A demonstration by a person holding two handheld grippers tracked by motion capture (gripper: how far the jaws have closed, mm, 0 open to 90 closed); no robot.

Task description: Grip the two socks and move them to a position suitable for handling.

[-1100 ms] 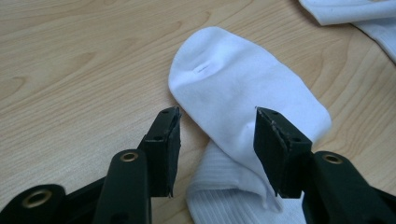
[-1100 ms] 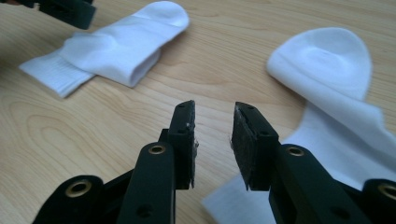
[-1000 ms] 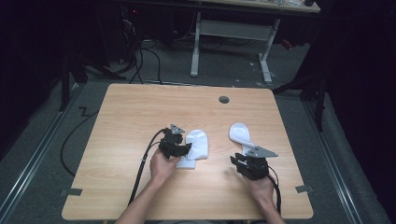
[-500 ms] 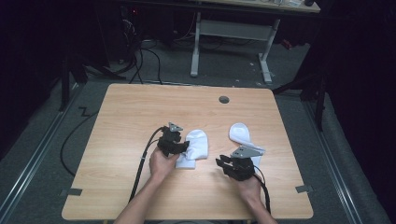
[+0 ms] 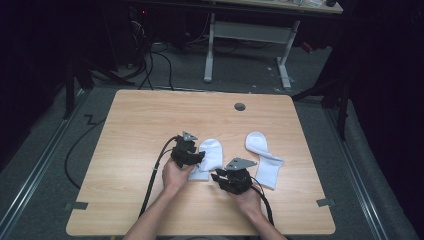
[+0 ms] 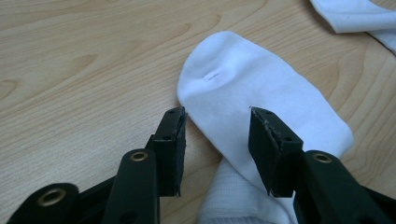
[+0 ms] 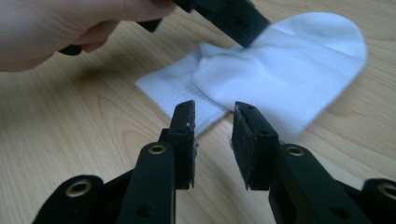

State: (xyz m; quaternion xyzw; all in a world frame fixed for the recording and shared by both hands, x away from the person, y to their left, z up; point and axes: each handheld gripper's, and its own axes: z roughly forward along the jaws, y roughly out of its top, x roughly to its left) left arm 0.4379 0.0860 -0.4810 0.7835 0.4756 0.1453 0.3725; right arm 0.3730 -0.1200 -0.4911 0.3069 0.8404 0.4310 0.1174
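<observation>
Folded white sock (image 5: 210,157) lies flat near the middle of the wooden table (image 5: 140,125), doubled over on itself. Left gripper (image 6: 215,140) sits low over it, jaws parted on either side of the fold, pads not pressing the cloth. Right gripper (image 7: 214,135) points at the same sock's ribbed cuff edge, jaws apart with nothing between them. Second white sock (image 5: 264,159) lies just to the right, apart from the first.

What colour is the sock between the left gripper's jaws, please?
White; the sock shows best in the left gripper view.
</observation>
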